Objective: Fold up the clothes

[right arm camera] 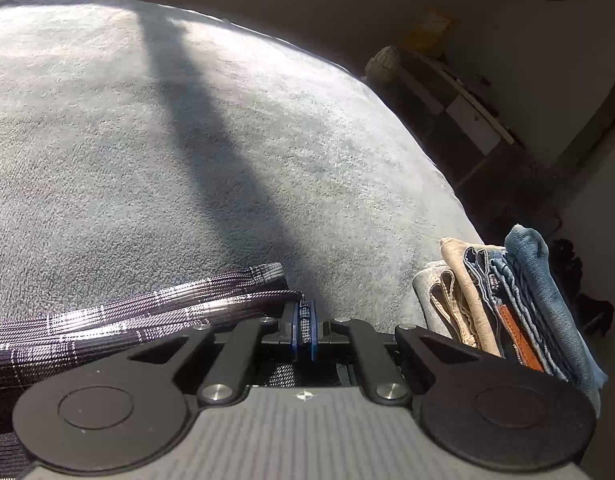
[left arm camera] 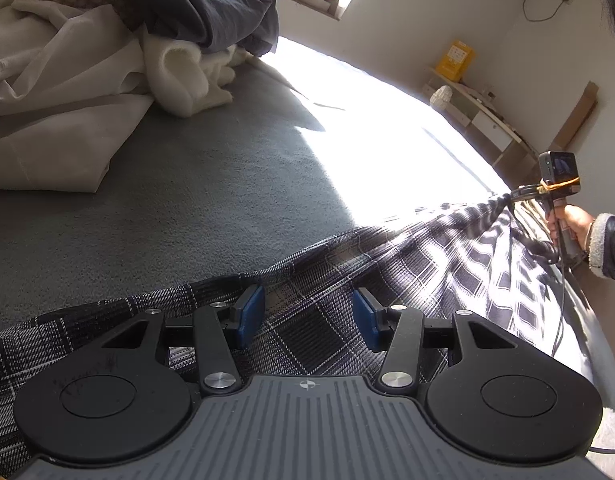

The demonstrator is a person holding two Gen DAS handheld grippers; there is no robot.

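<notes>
A dark plaid cloth (left arm camera: pixel 447 256) lies across the near edge of the grey bed cover (left arm camera: pixel 187 184) and is stretched up to the right. My left gripper (left arm camera: pixel 308 316) hovers over it with its blue pads (left arm camera: pixel 251 312) well apart, the cloth lying below and between them, not pinched. My right gripper (right arm camera: pixel 304 330) is shut on a corner of the plaid cloth (right arm camera: pixel 127 320), a strip of fabric showing between its pads. In the left wrist view the right gripper (left arm camera: pixel 515 194) holds that corner raised at the far right, with a person's hand (left arm camera: pixel 567 224) on its handle.
Unfolded white and dark grey garments (left arm camera: pixel 107 72) are heaped at the back left of the bed. A folded stack of jeans and beige trousers (right arm camera: pixel 507 304) sits at the bed's right edge. A low shelf (left arm camera: pixel 479 112) with a yellow box (left arm camera: pixel 455 56) stands by the wall.
</notes>
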